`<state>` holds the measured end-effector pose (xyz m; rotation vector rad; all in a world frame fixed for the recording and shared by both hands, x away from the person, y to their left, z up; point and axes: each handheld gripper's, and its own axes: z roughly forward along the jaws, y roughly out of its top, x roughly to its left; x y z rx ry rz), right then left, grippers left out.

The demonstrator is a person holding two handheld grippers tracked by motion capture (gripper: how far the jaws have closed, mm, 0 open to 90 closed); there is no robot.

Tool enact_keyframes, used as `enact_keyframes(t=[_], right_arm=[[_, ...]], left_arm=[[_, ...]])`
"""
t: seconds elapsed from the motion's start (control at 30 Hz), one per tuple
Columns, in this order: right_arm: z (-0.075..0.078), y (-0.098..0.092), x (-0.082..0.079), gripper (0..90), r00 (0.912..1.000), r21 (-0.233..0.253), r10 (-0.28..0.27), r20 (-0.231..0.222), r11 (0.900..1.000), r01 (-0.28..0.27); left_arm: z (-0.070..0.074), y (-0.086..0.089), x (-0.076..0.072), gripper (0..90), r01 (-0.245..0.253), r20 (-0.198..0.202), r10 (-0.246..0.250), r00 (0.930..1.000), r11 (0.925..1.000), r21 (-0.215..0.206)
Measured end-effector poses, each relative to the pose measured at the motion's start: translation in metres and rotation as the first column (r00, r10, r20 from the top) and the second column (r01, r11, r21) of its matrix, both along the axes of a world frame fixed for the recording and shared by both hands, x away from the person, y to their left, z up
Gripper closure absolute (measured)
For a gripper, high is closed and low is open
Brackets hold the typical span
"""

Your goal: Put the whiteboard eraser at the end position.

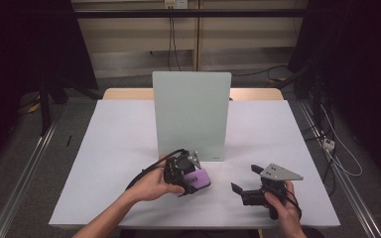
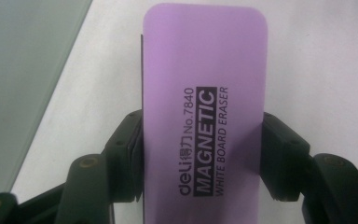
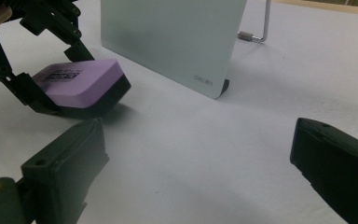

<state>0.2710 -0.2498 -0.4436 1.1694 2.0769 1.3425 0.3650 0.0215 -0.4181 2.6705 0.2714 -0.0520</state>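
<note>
My left gripper (image 1: 191, 179) is clamped on a purple whiteboard eraser (image 1: 199, 178), one jaw against each long side; in the left gripper view the eraser (image 2: 204, 107) runs lengthwise between the jaws, label side up. The eraser sits low over the white table (image 1: 119, 148), near its front edge, just before the foot of an upright pale-green board (image 1: 192, 115). In the right gripper view its black underside is tilted, the free end lowest and apparently touching the table, with a shadow beneath. My right gripper (image 1: 244, 179) rests in my right hand (image 1: 281, 203) to the right of the eraser, well apart from it, jaws spread wide and holding nothing. The board (image 3: 177, 37) stands on a bent metal support (image 3: 256, 28) at its rear.
</note>
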Motion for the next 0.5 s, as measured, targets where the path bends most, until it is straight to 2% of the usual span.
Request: enact_keyframes(t=[0.03, 0.07, 0.13, 0.17, 0.2, 0.23, 0.37, 0.5], right_arm=[[0.0, 0.0001, -0.0001, 3.2, 1.0, -0.001, 0.001, 0.0, 1.0, -0.001], [0.0001, 0.0002, 0.0, 3.3, 1.0, -0.002, 0.002, 0.002, 1.0, -0.002], [0.0001, 0.0004, 0.0003, 3.2, 1.0, -0.004, 0.003, 0.002, 1.0, -0.003], [0.0001, 0.0007, 0.0005, 3.2, 1.0, -0.005, 0.002, 0.001, 1.0, -0.002], [0.0, 0.001, 0.0007, 3.3, 1.0, -0.003, 0.0, 0.0, 1.0, 0.0], [0.0, 0.0011, 0.001, 3.2, 1.0, -0.003, 0.0, -0.001, 1.0, 0.0], [0.0004, 0.0016, 0.0011, 3.2, 1.0, -0.006, 0.001, 0.0, 1.0, -0.001], [0.0004, 0.0033, 0.0022, 3.3, 1.0, -0.008, 0.006, 0.001, 1.0, -0.006]], left_arm=[[-0.0003, -0.0004, 0.0006, 40.8, 0.008, 0.001, -0.008, 1.0, 0.9999, 0.013], [-0.0021, -0.0016, -0.001, 40.9, -0.007, -0.004, 0.007, 1.0, 1.0, 0.002], [-0.0038, -0.0026, -0.0005, 40.9, -0.009, 0.006, 0.009, 0.9999, 0.9998, 0.015], [-0.0043, -0.0029, 0.0004, 40.9, 0.002, 0.002, -0.002, 1.0, 0.9997, 0.023], [-0.0059, -0.0034, 0.0006, 40.9, 0.002, 0.012, -0.002, 0.9999, 0.9998, 0.021], [-0.0069, -0.0041, -0.0002, 40.9, -0.017, 0.003, 0.017, 0.9999, 0.9998, 0.014], [-0.009, -0.0034, -0.0012, 40.8, -0.026, 0.006, 0.026, 0.9996, 0.9997, -0.002], [-0.0087, -0.0016, -0.0011, 40.7, -0.03, 0.004, 0.03, 0.9996, 0.9996, 0.001]])
